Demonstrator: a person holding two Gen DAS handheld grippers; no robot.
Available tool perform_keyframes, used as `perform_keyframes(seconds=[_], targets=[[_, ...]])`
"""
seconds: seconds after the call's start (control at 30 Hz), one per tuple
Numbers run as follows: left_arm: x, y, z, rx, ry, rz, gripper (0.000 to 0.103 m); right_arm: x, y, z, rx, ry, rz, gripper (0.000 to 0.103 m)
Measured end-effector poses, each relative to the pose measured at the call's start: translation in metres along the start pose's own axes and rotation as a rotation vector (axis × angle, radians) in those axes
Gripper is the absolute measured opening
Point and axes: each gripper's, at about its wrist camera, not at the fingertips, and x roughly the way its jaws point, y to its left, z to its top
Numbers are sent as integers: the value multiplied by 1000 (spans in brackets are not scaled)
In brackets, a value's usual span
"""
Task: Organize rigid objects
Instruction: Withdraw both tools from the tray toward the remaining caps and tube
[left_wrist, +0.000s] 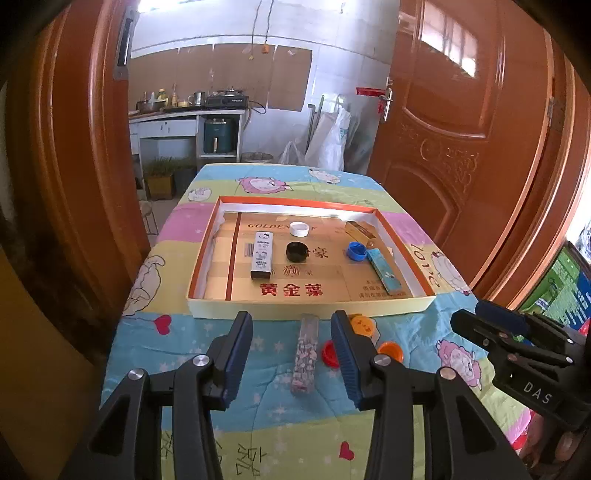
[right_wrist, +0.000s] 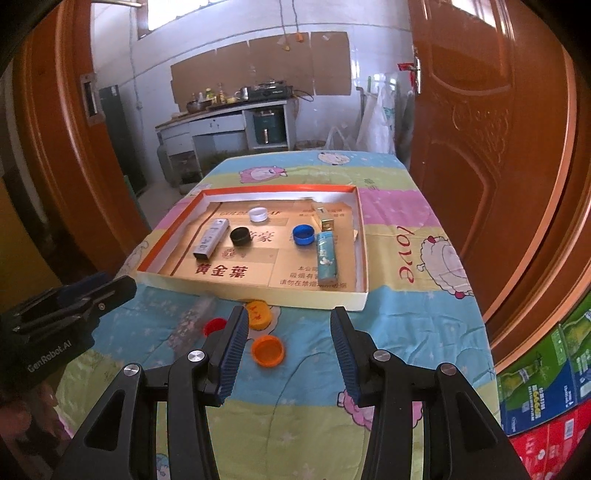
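Note:
A shallow cardboard tray (left_wrist: 306, 312) (right_wrist: 258, 293) lies on the table. It holds a white lighter (left_wrist: 261, 254), a black cap (left_wrist: 296, 252), a white cap (left_wrist: 299, 229), a blue cap (left_wrist: 357, 251), a blue lighter (left_wrist: 384, 270) (right_wrist: 327, 260) and a small gold box (right_wrist: 324, 218). In front of it lie a pink patterned lighter (left_wrist: 306, 356), a red cap (left_wrist: 330, 352) (right_wrist: 215, 325), an orange cap (right_wrist: 267, 350) and a yellow-orange cap (right_wrist: 258, 314). My left gripper (left_wrist: 291, 354) hangs open above the pink lighter. My right gripper (right_wrist: 286, 350) stands open over the orange cap, touching nothing.
A cartoon-print cloth (right_wrist: 406, 332) covers the table. Brown wooden doors (left_wrist: 443, 110) stand on both sides. A kitchen counter (left_wrist: 184, 114) with pots is behind. Coloured cartons (right_wrist: 546, 376) are stacked at the right.

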Motion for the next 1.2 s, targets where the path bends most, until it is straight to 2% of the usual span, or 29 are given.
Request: perform_keyframes(seconds=[0.3, 0.5, 0.53, 0.6, 0.63, 0.83, 1.0, 1.2], targets=[[-12, 1, -9, 8, -9, -4, 44, -14, 5, -10, -6, -8, 8, 48], [-3, 6, -20, 10, 25, -29, 44, 4, 5, -28, -26, 31, 23, 48], [0, 7, -22, 12, 33, -34, 45, 8, 4, -32, -21, 41, 28, 58], [6, 7, -27, 18, 54, -37, 58, 15, 1, -37, -7, 49, 31, 75], [9, 6, -29, 22, 61, -37, 60, 17, -1, -39, 3, 50, 33, 76], [25, 0, -34, 49, 96, -40, 61, 30, -7, -42, 18, 74, 24, 76], [47, -5, -39, 89, 157, -13, 61, 42, -8, -45, 9, 100, 10, 76], [65, -3, -39, 104, 181, 16, 61, 52, -8, -46, 6, 114, 10, 76]])
